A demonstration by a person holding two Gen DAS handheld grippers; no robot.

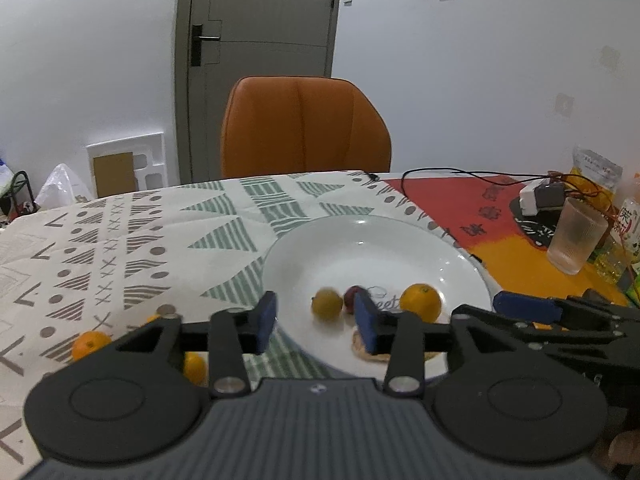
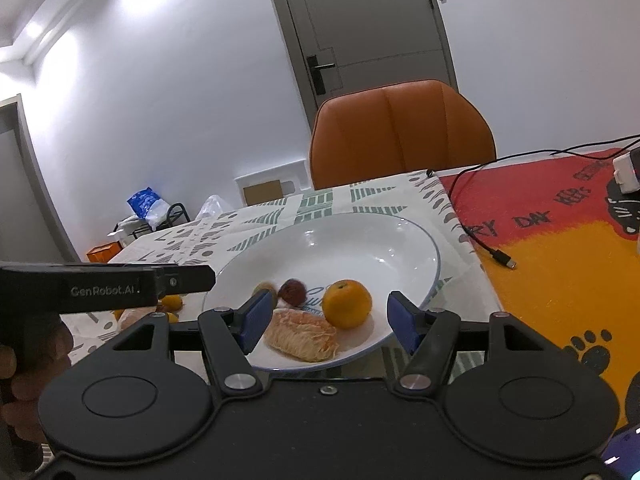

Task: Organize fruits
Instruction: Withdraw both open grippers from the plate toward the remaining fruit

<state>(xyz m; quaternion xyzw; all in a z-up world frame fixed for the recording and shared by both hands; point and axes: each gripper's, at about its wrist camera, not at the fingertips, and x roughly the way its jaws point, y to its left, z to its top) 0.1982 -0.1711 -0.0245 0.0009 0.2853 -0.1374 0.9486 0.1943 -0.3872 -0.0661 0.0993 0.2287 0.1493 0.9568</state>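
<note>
The white plate (image 2: 400, 240) stood on the counter (image 1: 120, 240). In it lay a mandarin (image 2: 346, 303), a peeled pomelo segment (image 2: 303, 339), a dark red fruit (image 2: 292, 291) and a small yellowish fruit (image 1: 327, 303). Both the left gripper (image 1: 316, 320) and the right gripper (image 2: 329, 326) had their fingers released, grasping nothing. Two more mandarins (image 1: 90, 345) lay on the counter, left of the plate.

Small yellowish fruit (image 1: 327, 304) on the plate (image 1: 360, 240) — motion-blurred in both views, kind uncertain. Pomelo segment (image 1: 370, 354) largely hidden behind the left hand-held gripper (image 1: 316, 320) in its own view. Tangerines (image 1: 90, 344) on the desk (image 1: 120, 232) — partly covered by the gripper body. Hand (image 2: 24, 380) cut off at the left edge.
</note>
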